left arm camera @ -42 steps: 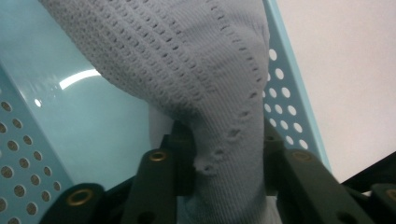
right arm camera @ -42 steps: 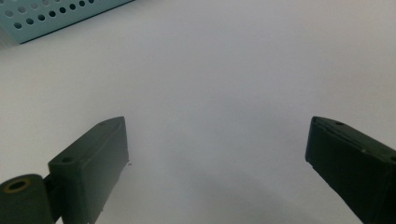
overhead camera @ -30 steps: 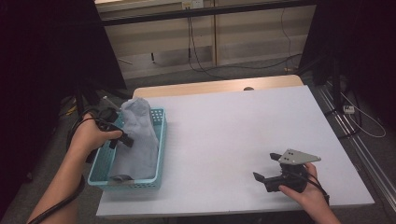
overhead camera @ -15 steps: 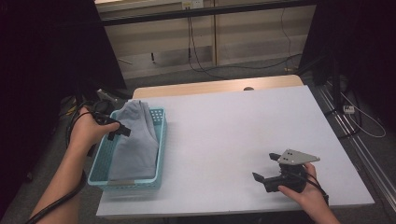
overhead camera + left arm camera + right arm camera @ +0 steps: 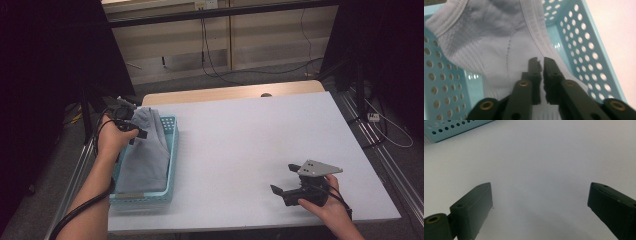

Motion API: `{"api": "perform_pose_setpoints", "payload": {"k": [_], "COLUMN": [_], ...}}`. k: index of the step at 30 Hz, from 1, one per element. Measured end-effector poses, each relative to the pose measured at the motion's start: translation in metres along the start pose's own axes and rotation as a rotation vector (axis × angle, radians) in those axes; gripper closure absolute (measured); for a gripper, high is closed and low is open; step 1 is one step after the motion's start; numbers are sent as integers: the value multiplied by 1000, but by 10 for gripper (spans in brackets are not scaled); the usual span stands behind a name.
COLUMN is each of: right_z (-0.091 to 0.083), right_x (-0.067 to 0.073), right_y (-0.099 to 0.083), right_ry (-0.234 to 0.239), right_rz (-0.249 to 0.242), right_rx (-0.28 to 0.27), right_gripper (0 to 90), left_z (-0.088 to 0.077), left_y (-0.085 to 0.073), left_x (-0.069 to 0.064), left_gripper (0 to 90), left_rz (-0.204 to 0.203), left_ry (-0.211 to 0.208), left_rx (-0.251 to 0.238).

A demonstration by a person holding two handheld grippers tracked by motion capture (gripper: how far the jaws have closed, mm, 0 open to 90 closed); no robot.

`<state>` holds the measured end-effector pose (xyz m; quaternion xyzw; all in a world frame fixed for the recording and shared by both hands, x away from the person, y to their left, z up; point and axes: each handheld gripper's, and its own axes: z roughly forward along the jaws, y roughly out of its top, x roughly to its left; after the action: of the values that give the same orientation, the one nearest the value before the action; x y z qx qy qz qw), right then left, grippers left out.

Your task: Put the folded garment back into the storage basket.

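A grey knit garment (image 5: pixel 142 160) lies lengthwise in a light blue perforated basket (image 5: pixel 172 150) at the table's left. My left gripper (image 5: pixel 140 134) sits at the garment's far end. In the left gripper view its jaws (image 5: pixel 541 60) have just been closing and stand nearly together, pinching the garment (image 5: pixel 494 45) at a pale seam, with the basket wall (image 5: pixel 579 37) to the right. My right gripper (image 5: pixel 284 178) rests low over the white table near the front right, open. The right gripper view shows its jaws (image 5: pixel 540 195) wide apart over bare tabletop.
The white table (image 5: pixel 240 140) stretches between the basket and the right hand. A corner of the basket (image 5: pixel 454 128) shows at the top left of the right gripper view. Cables and dark stands (image 5: pixel 357 90) surround the table's far side and right.
The left hand has shifted toward the basket's far left corner and a little down. The garment, bunched up before, now lies stretched along the basket. The right hand has stayed put.
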<state>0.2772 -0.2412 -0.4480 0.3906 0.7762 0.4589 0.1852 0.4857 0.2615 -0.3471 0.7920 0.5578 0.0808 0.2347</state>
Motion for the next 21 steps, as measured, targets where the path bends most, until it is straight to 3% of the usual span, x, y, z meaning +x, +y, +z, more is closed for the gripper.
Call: {"api": "perform_pose_setpoints", "payload": {"k": [4, 14, 21], "right_z": [0, 1, 1], "right_x": [0, 0, 0], "right_y": [0, 0, 0], "right_ry": [2, 4, 4], "right_rz": [1, 0, 1], "right_rx": [-1, 3, 4], "right_gripper": [54, 54, 54], "left_z": [6, 19, 24], "left_y": [4, 7, 9], "left_x": [0, 4, 5], "left_gripper": [885, 900, 900], "left_rz": [16, -19, -19], "left_ry": [12, 23, 37], "left_rx": [-7, -15, -17]}}
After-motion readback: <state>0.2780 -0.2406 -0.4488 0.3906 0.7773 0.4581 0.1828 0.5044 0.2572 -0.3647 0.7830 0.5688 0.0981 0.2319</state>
